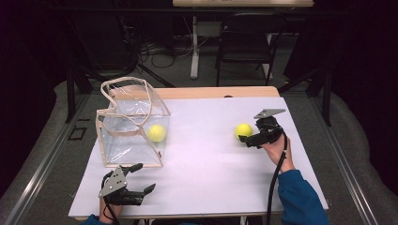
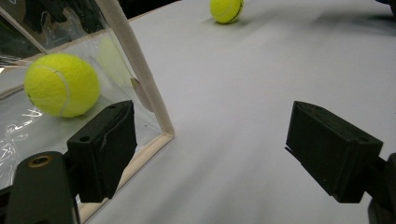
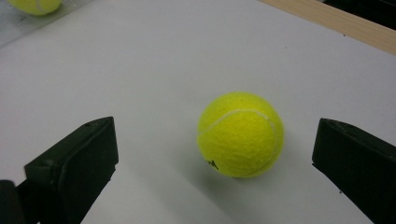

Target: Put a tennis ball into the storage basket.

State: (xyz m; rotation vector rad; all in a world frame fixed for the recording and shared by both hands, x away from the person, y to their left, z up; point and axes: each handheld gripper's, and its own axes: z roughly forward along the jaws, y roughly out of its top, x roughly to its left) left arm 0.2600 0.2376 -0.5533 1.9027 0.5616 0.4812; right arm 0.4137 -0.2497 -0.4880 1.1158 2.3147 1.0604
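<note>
White counter [image 1: 206, 154] carries my tennis ball [image 3: 240, 134] near its right side; my right claw [image 3: 210, 163] stands wide open around it, empty; light, fuzzy, springy; I would grip across its middle.

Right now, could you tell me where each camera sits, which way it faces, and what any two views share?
High view: above the person's side, facing forward and down on the table; forearms, left gripper and right gripper show.
Left gripper view: rides the left gripper, facing the clear bag; open jaws show.
Right gripper view: rides the right gripper, facing the loose tennis ball; open jaws show.
Shared: both gripper views show both balls, including the bagged ball.
</note>
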